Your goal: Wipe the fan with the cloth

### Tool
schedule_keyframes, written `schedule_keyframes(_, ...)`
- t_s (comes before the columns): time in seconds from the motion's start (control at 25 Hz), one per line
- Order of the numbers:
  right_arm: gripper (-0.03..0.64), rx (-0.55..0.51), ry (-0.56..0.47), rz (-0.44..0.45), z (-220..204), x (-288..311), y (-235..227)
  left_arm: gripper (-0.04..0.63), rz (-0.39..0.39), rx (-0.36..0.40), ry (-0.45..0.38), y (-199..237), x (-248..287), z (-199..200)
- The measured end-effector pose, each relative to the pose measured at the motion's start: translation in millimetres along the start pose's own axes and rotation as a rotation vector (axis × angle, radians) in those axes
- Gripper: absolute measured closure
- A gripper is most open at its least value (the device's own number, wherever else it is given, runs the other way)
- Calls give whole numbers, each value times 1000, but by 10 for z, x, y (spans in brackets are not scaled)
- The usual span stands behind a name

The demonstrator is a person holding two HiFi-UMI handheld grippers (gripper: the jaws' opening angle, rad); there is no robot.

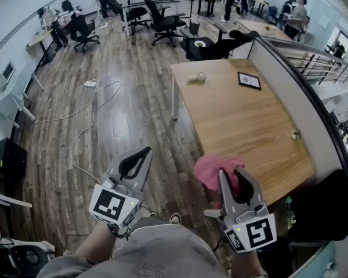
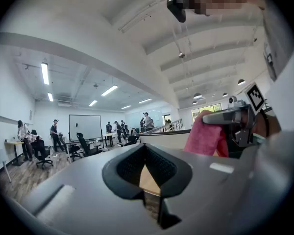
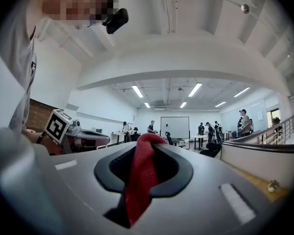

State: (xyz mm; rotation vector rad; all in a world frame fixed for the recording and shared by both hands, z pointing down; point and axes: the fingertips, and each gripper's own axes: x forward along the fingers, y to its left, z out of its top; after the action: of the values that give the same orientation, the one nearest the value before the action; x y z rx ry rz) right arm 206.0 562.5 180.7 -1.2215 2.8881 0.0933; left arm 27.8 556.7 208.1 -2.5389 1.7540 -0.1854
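Right jaws on cloth (image 3: 142,173); left together

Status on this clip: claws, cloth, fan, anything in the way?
Left claw shut, empty. Right claw shut on pink cloth. No fan in any view. Wooden table ahead right, nothing between the claws and it.

Cloth (image 1: 211,169): pink-red woven fabric, matt, soft and slightly fuzzy, bunched in folds.
Left gripper (image 1: 144,153) and right gripper (image 1: 232,172): smooth grey plastic shells, matt to faintly satin; black inner pads (image 2: 162,166) finely ribbed, rubbery in look.
Marker cubes (image 1: 111,204): flat matt faces, black print on white.
Table (image 1: 243,120): pale wood-grain top, smooth, low sheen; white leg, painted finish.
Floor (image 1: 104,126): dark wood-look planks, streaky grain, mild gloss.
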Motion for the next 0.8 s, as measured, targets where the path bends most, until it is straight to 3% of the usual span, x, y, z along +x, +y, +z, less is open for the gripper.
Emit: schedule_keyframes(0.8, 548, 25, 46, -32, -163, 74, -300, 594, 5, -11, -17, 49, 184, -10)
